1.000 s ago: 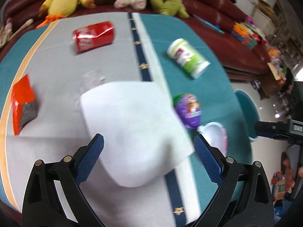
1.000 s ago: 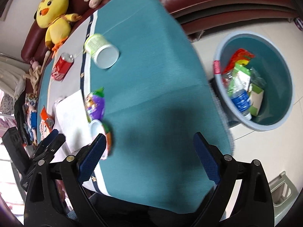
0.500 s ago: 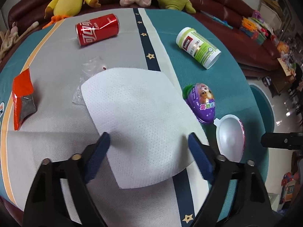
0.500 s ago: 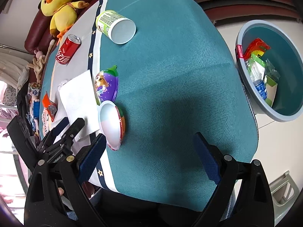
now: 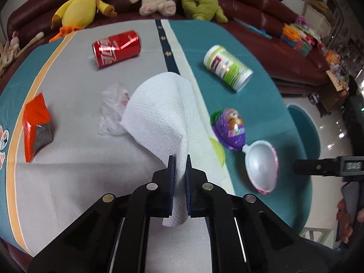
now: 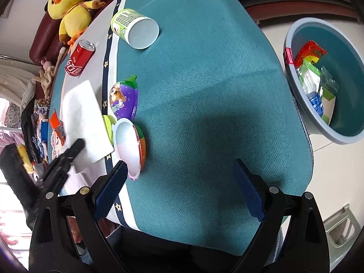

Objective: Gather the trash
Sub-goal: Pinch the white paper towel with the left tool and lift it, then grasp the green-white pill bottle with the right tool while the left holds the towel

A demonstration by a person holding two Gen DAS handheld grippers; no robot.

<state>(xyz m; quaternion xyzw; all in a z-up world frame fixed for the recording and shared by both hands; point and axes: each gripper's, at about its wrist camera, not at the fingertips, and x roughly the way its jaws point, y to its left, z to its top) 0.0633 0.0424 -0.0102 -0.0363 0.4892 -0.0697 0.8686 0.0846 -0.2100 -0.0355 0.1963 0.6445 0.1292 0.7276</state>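
1. My left gripper (image 5: 179,159) has its jaws clamped on the paper towel (image 5: 163,109), pinched up into a ridge on the tabletop (image 5: 68,182); the ridge runs away from me.
2. Only the right wrist view shows the trash basin (image 6: 293,34) on the floor.
3. My right gripper (image 6: 179,191) hangs with jaws apart, empty, beside the egg shell half (image 6: 128,145).
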